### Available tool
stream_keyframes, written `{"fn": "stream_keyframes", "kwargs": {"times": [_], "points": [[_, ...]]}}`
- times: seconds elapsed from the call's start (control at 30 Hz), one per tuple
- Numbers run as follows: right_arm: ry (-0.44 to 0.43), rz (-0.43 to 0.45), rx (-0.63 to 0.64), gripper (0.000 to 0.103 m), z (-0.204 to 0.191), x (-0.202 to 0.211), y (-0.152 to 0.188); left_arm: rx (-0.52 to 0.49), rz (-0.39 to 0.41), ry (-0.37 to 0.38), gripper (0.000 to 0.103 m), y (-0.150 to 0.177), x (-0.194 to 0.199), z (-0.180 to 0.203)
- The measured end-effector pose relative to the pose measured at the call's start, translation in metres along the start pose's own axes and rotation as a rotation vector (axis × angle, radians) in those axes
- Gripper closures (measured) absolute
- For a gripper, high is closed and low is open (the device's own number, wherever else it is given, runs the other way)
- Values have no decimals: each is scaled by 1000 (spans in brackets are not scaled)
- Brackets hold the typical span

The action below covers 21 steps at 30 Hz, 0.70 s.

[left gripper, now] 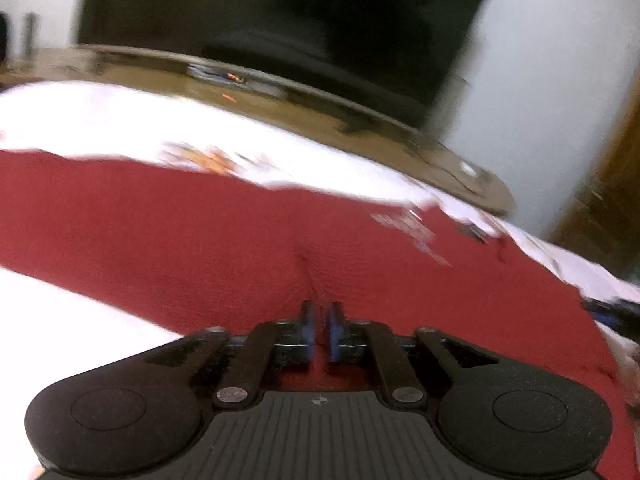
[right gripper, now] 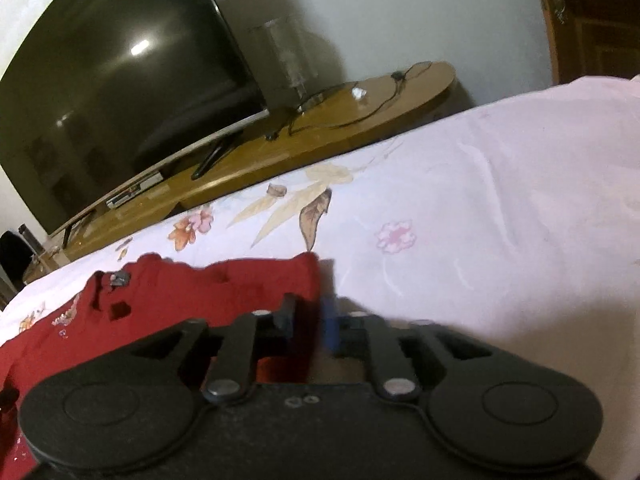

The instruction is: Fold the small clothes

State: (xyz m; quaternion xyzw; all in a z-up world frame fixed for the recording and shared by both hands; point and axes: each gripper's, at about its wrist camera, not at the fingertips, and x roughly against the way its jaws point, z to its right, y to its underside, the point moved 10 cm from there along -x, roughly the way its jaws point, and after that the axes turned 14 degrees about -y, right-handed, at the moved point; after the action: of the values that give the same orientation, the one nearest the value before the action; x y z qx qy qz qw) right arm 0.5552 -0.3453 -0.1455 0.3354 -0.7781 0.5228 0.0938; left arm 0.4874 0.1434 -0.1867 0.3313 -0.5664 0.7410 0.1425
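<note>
A small dark red garment [left gripper: 248,240] lies spread on a white flowered bedsheet [left gripper: 120,112]. My left gripper [left gripper: 322,320] is shut on a pinch of its red cloth, which puckers just ahead of the blue pads. In the right wrist view the same red garment [right gripper: 192,296] lies at the lower left on the sheet [right gripper: 480,200]. My right gripper [right gripper: 310,314] is shut on the garment's right edge, with red cloth between its fingers. The left view is blurred by motion.
A large dark TV [right gripper: 112,92] stands on a low wooden unit [right gripper: 340,116] beyond the bed's far edge, with cables and a clear jar [right gripper: 286,56] on it. A wooden door [right gripper: 596,20] is at the right.
</note>
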Motion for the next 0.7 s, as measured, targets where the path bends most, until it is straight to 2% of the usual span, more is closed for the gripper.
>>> {"fn": "stream_keyframes", "kwargs": {"times": [0.03, 0.1, 0.17, 0.27, 0.33, 0.43, 0.53, 0.57, 0.6, 0.63, 0.7], "points": [[15, 34, 31, 61, -5, 11, -4, -9, 71, -43, 63, -10, 11, -4], [-4, 69, 85, 61, -18, 23, -11, -49, 165, -30, 52, -28, 26, 11], [-32, 73, 146, 61, -36, 23, -12, -108, 170, 33, 52, -35, 23, 49], [-32, 18, 248, 61, -64, -5, -4, -219, 159, 94, 52, -27, 6, 112], [-51, -15, 280, 62, -83, -23, 5, -261, 140, 99, 52, -16, -8, 144], [-56, -65, 372, 63, -110, -44, 24, -305, 125, 98, 52, -4, -21, 171], [11, -119, 439, 65, -113, -56, 35, -356, 77, 14, 51, 12, -36, 164], [20, -113, 429, 67, -108, -54, 35, -343, 77, 21, 50, 12, -38, 156], [27, -94, 401, 68, -101, -49, 29, -338, 77, -5, 49, 10, -36, 143], [59, -80, 389, 70, -92, -44, 24, -344, 79, -48, 49, 7, -36, 127], [164, -51, 344, 66, -60, -29, 12, -324, 79, -69, 49, 3, -33, 96]]}}
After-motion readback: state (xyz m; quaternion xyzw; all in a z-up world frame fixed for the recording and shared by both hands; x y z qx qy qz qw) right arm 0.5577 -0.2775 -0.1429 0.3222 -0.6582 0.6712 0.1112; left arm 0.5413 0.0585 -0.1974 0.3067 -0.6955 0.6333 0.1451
